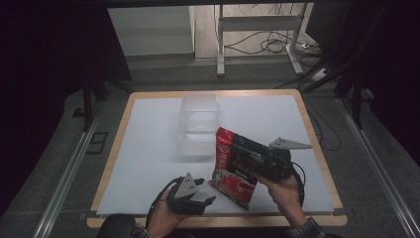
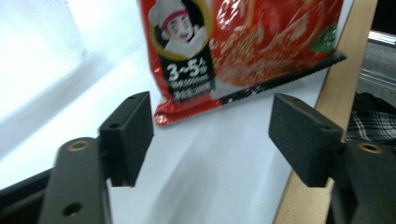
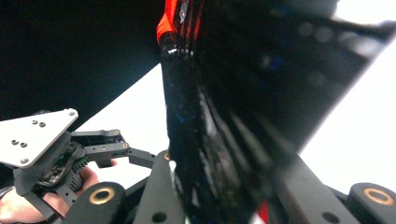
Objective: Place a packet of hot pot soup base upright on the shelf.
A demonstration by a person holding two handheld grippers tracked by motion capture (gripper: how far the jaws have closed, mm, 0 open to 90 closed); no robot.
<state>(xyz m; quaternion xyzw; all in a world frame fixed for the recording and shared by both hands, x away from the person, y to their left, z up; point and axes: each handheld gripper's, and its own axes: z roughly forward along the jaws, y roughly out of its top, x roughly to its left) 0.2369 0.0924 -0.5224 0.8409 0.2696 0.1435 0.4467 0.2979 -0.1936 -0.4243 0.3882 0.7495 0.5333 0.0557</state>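
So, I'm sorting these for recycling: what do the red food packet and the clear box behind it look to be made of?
The red packet looks like glossy printed plastic film: it glints, crinkles, and has a flat serrated seal along one edge, seen in the left gripper view. The clear box seems rigid see-through plastic, slightly frosted, with the white table showing through it; glass can't be ruled out.

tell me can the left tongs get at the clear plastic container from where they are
Probably yes. The left tongs are open and hold nothing, and bare white tabletop lies between them and the clear container. The red packet, shut in the right tongs, hangs off to the side of that path.
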